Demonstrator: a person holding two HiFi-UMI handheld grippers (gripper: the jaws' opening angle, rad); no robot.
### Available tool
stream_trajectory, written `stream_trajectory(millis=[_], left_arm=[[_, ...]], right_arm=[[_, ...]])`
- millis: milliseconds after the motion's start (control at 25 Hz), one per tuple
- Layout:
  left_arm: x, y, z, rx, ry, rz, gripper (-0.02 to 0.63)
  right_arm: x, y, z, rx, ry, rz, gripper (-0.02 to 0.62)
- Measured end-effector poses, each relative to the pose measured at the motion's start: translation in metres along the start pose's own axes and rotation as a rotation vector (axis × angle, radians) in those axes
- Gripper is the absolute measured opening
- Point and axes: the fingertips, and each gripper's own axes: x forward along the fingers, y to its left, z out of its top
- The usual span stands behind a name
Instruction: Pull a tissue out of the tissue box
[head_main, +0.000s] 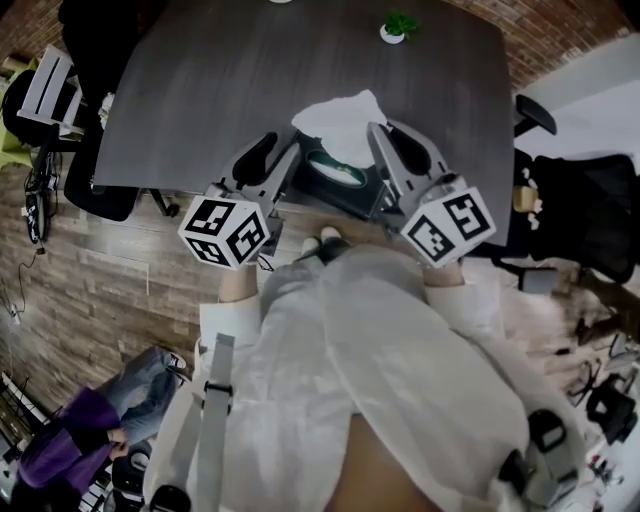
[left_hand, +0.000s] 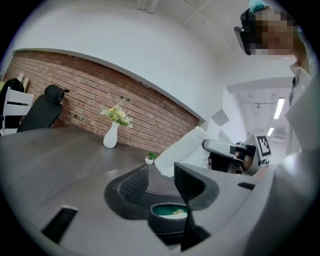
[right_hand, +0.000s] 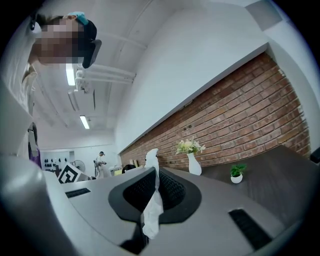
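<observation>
Black tissue box (head_main: 335, 180), oval opening, sat just past left gripper's (left_hand: 161, 185) parted jaws, ungripped. White tissue (head_main: 340, 122), above box, pinched in closed right gripper (right_hand: 152, 176). Dark table (head_main: 200, 90) under both grippers; brick wall (right_hand: 240, 110), white vase (right_hand: 193, 164) beyond.

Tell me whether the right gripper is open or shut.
Shut: the right gripper has its jaws together, pinching the tissue between them.

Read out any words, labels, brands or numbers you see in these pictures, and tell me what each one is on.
No readable text anywhere.
Left marker cube and right marker cube: black-and-white square patterns only, no letters or numbers.
Tissue box and tissue: no print visible.
</observation>
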Motion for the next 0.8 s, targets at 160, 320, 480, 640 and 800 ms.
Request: stream_trajectory(millis=[160, 320, 480, 640, 800], left_arm=[[0.005, -0.002, 0.001, -0.003, -0.005, 0.003, 0.095], [0.005, -0.005, -0.001, 0.011, 0.017, -0.004, 0.033], [0.008, -0.007, -0.005, 0.014, 0.05, -0.015, 0.008], [0.008, -0.007, -0.012, 0.001, 0.083, -0.021, 0.005], [0.008, -0.004, -0.018, -0.023, 0.116, -0.017, 0.005]], right_arm=[[0.0, -0.005, -0.006, 0.009, 0.028, 0.009, 0.01], [0.002, -0.001, -0.014, 0.036, 0.061, 0.028, 0.011], [0.004, 0.002, -0.015, 0.025, 0.078, 0.049, 0.011], [0.004, 0.001, -0.017, 0.014, 0.089, 0.043, 0.01], [0.005, -0.001, -0.021, 0.01, 0.108, 0.039, 0.011]])
